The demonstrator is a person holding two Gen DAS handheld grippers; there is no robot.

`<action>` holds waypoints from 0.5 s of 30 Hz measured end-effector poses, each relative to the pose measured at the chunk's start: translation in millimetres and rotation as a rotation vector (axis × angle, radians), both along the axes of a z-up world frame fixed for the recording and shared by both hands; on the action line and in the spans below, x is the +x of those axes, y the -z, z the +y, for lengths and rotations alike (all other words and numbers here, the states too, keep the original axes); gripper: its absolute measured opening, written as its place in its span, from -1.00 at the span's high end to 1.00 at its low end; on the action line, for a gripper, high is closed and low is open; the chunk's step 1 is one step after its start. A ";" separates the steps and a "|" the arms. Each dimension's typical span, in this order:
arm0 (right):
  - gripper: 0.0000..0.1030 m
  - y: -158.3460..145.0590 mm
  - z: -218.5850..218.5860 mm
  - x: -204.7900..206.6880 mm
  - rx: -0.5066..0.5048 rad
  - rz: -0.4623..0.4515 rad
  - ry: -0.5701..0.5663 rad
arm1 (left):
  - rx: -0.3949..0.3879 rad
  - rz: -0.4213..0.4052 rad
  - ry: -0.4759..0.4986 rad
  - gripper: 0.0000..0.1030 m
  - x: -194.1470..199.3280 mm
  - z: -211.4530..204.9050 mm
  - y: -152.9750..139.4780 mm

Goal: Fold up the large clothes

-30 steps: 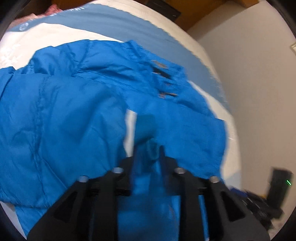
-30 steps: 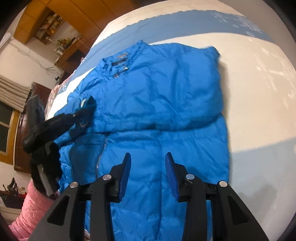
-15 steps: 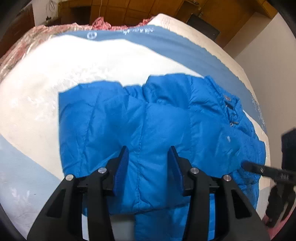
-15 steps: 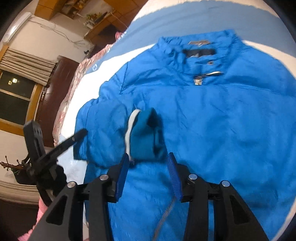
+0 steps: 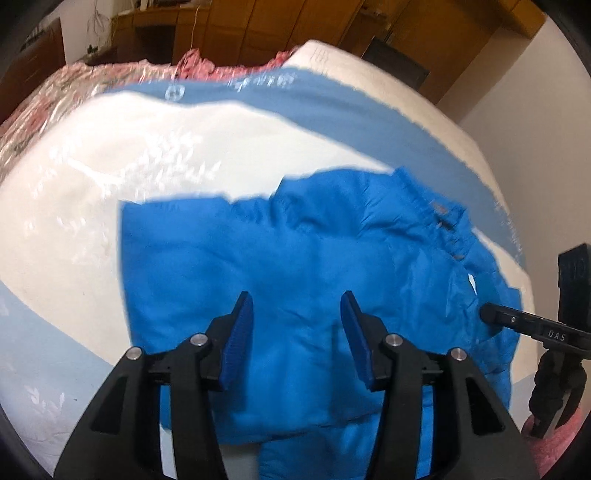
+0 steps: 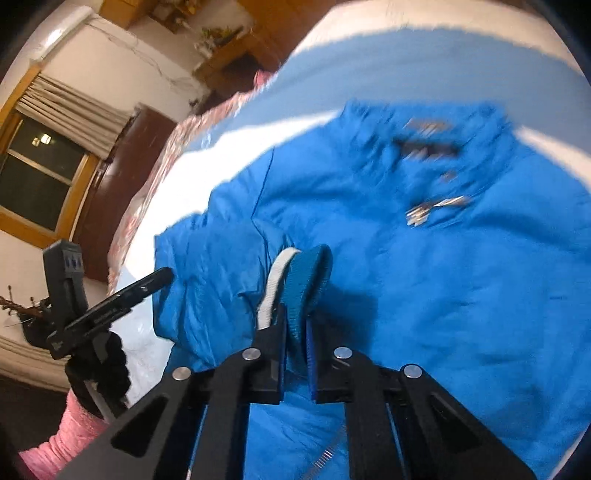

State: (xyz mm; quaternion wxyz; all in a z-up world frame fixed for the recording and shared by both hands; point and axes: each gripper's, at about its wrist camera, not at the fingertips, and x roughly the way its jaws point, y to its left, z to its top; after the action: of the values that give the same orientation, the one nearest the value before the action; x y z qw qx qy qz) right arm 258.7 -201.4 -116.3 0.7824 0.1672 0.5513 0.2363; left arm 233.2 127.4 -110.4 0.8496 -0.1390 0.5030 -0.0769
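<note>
A bright blue padded jacket (image 5: 303,258) lies spread on the bed, collar and zip pull (image 6: 436,206) toward the far side. My right gripper (image 6: 295,317) is shut on the ribbed blue sleeve cuff (image 6: 310,273) with its white lining, and the cuff stands up from the pads. It also shows in the left wrist view, where the right gripper (image 5: 489,314) touches the jacket's right edge. My left gripper (image 5: 295,306) hovers over the jacket's near half. Its jaws are opening with nothing held between them. The left gripper (image 6: 164,275) is beside the folded sleeve.
The bed cover (image 5: 110,177) is white with pale blue bands. A pink flowered quilt (image 5: 74,85) lies at the far end, with wooden cupboards (image 5: 258,29) behind it. A window with a curtain (image 6: 48,166) and a dark door are at the left. A pink sleeve (image 6: 70,428) shows.
My left gripper let go of the blue cloth it held, drew back over the jacket and widened. My right gripper moved to the sleeve cuff and closed on it.
</note>
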 end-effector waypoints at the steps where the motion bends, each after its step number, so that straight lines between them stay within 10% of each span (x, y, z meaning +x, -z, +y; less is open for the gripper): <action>1: 0.84 -6.0 -13.5 -2.2 -0.005 -0.007 0.028 | 0.006 -0.017 0.007 0.05 -0.2 -1.7 -4.7; 15: 0.84 3.4 -179.3 -51.7 -0.145 0.032 0.382 | 0.082 -0.006 0.117 0.07 27.0 -59.6 11.8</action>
State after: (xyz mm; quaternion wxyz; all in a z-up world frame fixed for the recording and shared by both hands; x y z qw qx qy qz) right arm 206.9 -380.7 -119.7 0.8142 0.2158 0.5374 0.0404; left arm 260.2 67.9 -122.2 0.8501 -0.0744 0.5104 -0.1061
